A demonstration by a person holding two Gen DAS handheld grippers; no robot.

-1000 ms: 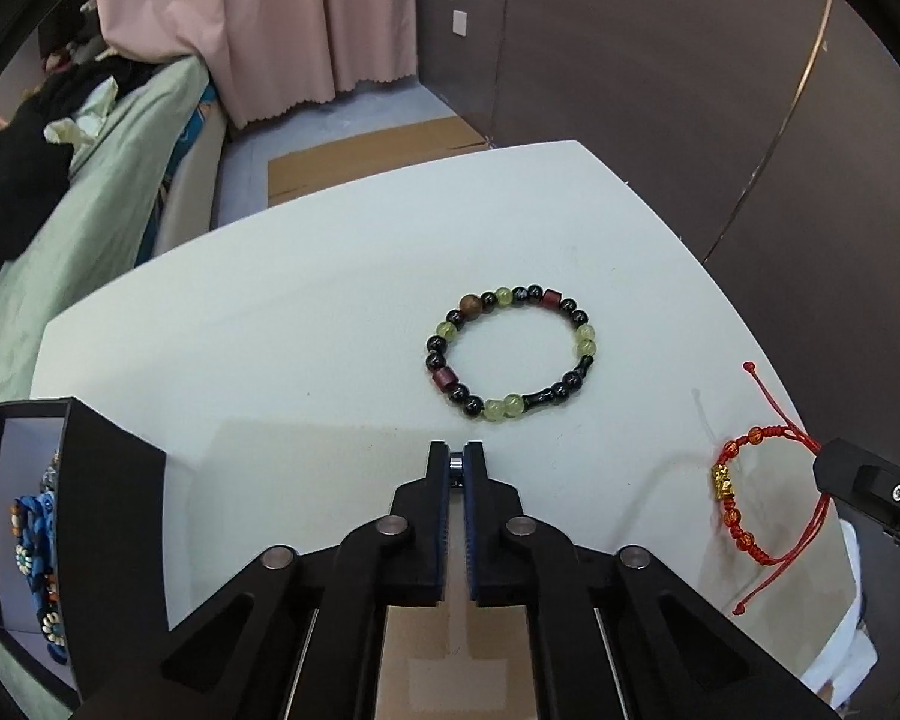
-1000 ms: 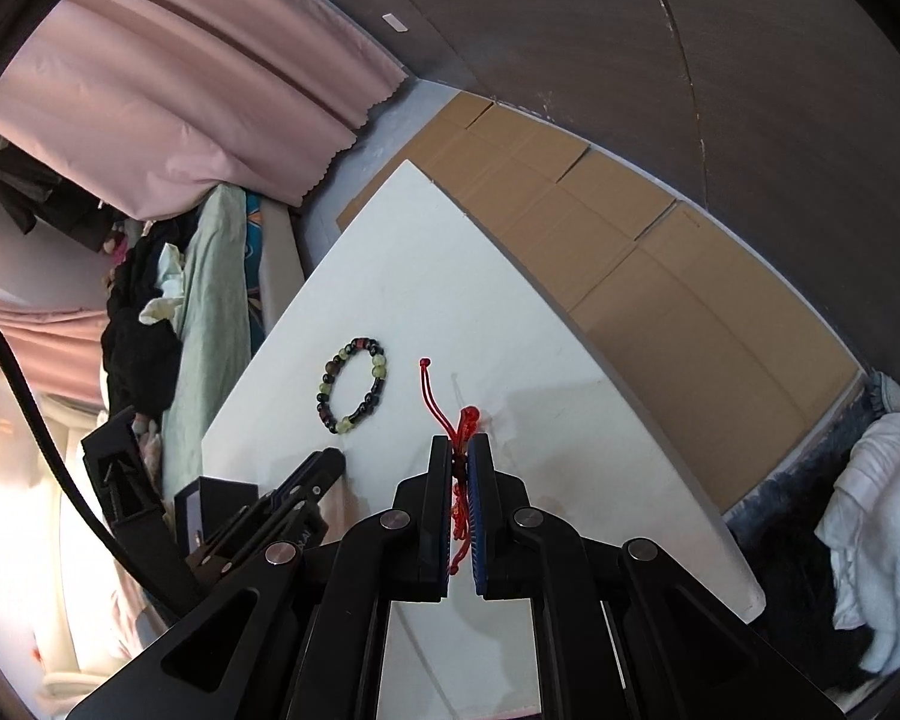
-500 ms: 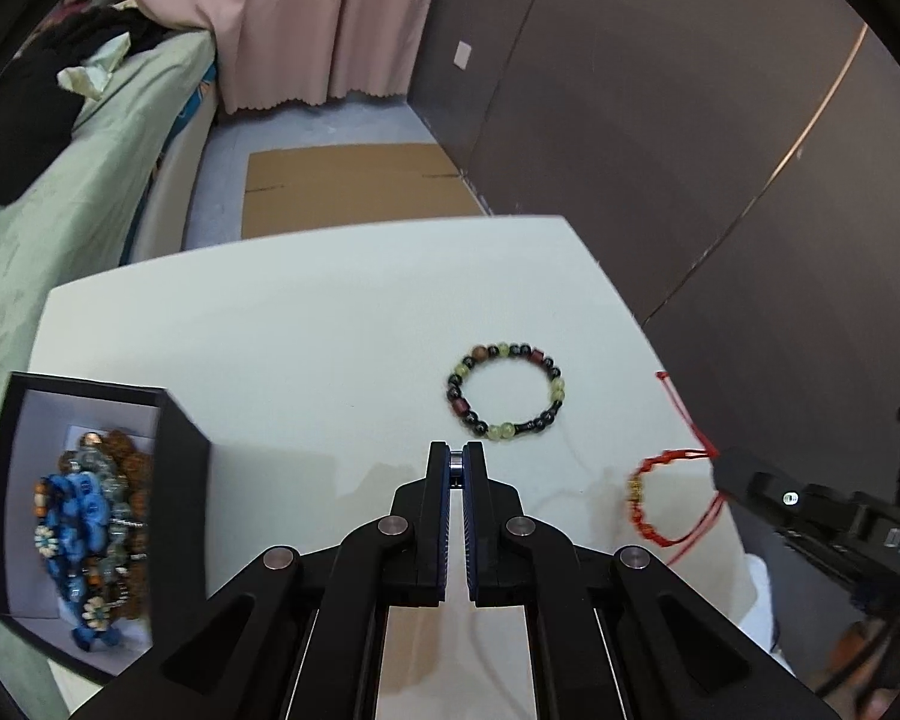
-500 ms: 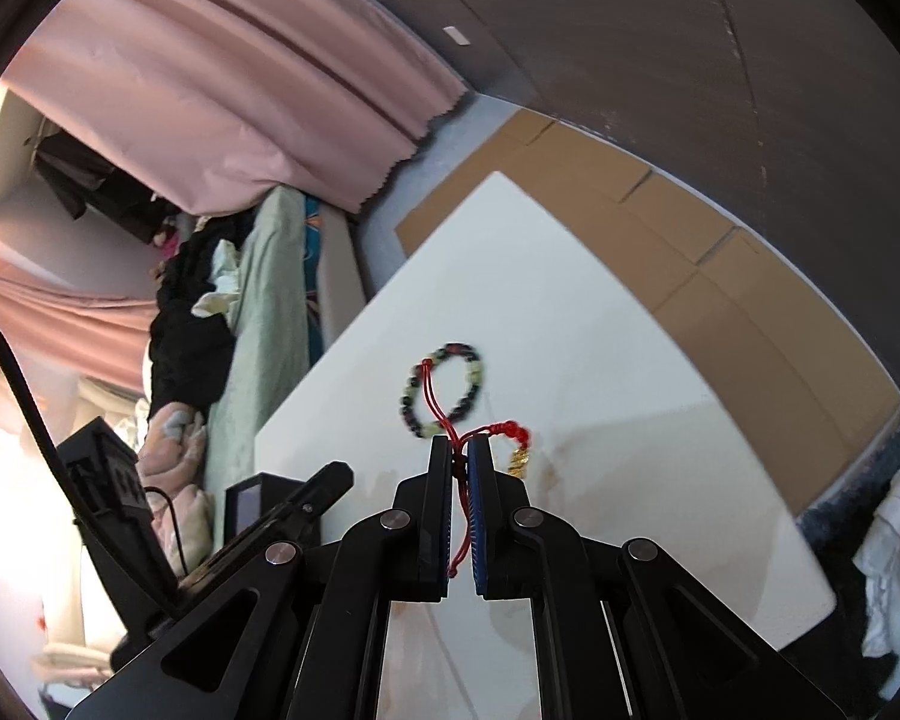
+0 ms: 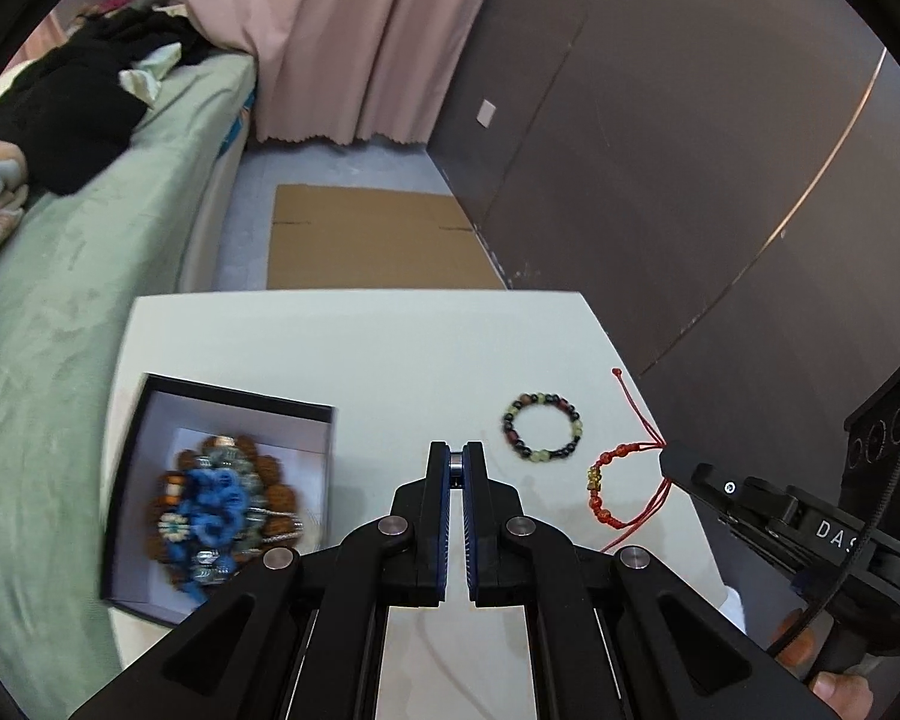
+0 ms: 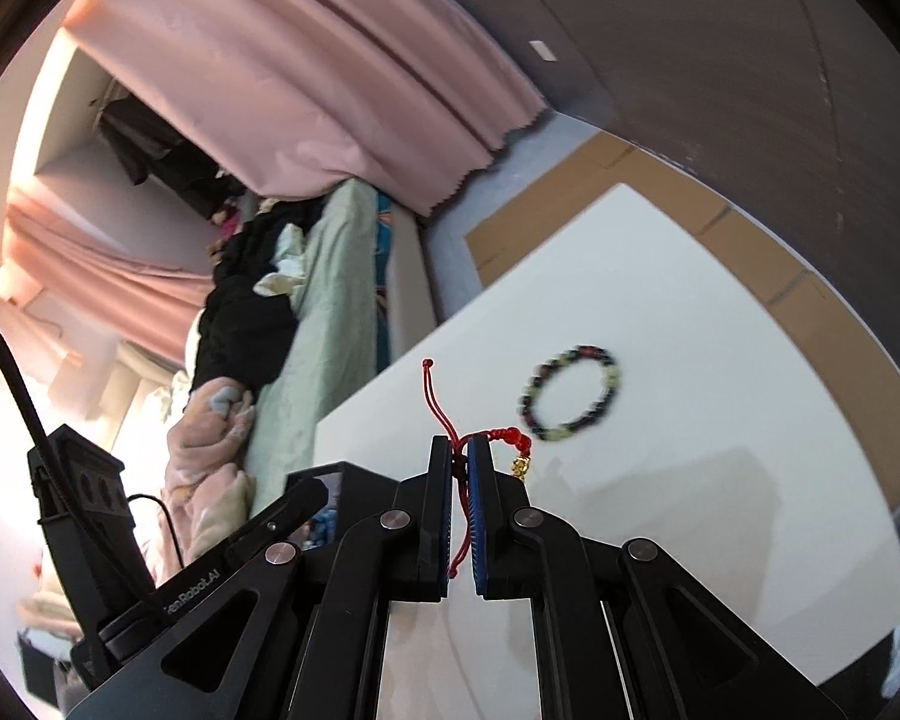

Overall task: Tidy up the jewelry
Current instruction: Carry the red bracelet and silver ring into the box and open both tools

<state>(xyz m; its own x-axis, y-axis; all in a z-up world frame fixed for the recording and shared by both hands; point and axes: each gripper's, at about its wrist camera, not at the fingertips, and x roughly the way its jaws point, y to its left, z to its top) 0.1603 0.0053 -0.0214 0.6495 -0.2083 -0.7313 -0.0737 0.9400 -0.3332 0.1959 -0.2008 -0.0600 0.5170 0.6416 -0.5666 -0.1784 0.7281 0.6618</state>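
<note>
Right gripper [image 6: 459, 450] pinches the red cord bracelet [image 5: 606, 492], lifted clear of the table [image 5: 360, 348]; I judge this the carry step. Next: transfer to the box [image 5: 150, 606] at 9 o'clock (left gripper [image 5: 456, 456] pressed together, empty). Beaded bracelet [image 5: 543, 426] waits at 1 o'clock.

A home bedroom: a bed [image 5: 90, 252] with green bedding and heaped clothes [image 5: 66, 102], beside pink curtains [image 5: 354, 36].

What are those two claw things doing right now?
Left gripper: closed, empty.
Right gripper: closed on the red string bracelet, lifted off the table.
</note>
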